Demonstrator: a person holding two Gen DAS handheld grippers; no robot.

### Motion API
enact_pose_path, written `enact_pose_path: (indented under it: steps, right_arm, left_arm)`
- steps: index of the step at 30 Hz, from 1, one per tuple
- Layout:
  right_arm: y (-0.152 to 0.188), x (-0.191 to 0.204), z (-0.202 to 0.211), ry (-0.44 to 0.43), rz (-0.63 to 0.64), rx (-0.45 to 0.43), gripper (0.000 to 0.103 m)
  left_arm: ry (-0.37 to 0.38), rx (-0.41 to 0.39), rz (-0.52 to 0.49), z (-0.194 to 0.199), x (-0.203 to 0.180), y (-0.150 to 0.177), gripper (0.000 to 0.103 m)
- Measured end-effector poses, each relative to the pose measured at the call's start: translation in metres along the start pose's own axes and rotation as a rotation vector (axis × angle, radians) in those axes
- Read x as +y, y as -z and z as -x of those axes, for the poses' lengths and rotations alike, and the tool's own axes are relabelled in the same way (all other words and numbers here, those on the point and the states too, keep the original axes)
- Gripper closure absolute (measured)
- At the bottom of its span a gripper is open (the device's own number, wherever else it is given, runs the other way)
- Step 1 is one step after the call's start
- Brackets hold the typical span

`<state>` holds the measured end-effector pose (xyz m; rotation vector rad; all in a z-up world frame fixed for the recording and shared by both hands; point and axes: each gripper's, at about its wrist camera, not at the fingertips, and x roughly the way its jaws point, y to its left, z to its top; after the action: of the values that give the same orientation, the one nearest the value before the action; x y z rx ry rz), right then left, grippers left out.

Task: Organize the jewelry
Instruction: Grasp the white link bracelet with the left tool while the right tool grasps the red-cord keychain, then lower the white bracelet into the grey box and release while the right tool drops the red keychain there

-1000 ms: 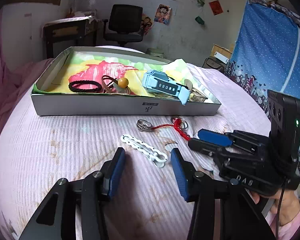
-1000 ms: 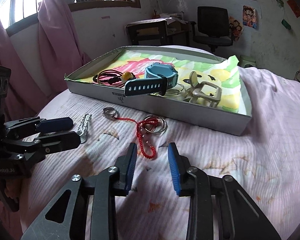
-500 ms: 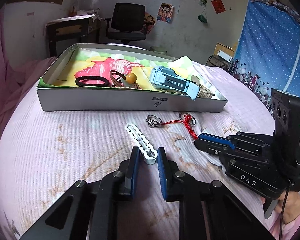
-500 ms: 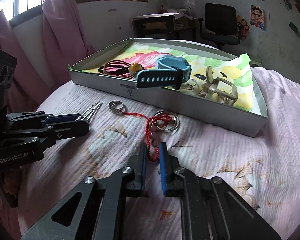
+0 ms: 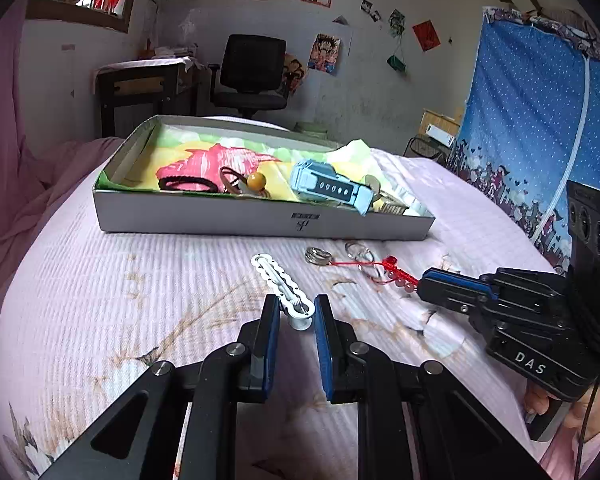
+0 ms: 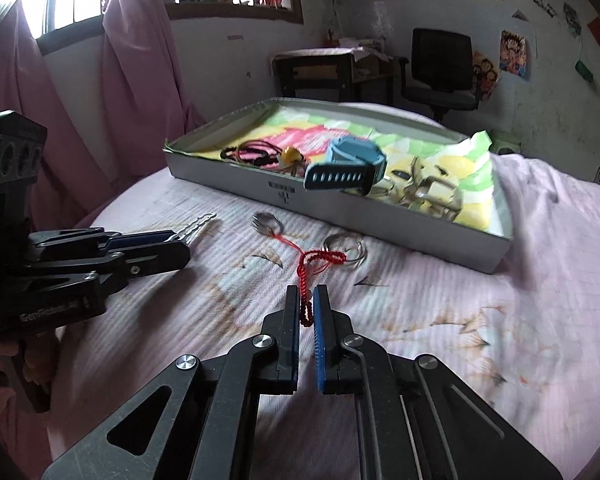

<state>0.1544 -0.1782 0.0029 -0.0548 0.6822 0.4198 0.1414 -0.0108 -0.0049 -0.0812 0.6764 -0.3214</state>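
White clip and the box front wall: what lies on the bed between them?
Nothing: in the left wrist view only bare pink bedspread separates the white clip from the box. The ring lies off to the right.

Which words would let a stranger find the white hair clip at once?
Start at the shallow box on the pink bedspread. In front of it lie a red cord with metal rings and, left of that, the white hair clip, one end pinched in the left claw. Only it is white, long and wavy-edged.
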Motion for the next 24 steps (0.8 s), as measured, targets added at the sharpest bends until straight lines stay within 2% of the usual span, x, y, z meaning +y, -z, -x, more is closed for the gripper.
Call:
enact_pose_path:
  steps: [15,24]
  right_arm:
    - [-0.025,-0.005,0.051,0.031,0.007,-0.141,0.098]
    - [-0.042,-0.019,0.055,0.074,-0.052,-0.249,0.098]
  left_arm:
    - [0.027,-0.075,-0.009,0.015,-0.005,-0.004,0.086]
    - [0.028,-0.174,0.004,0.015,-0.002,-0.043,0.086]
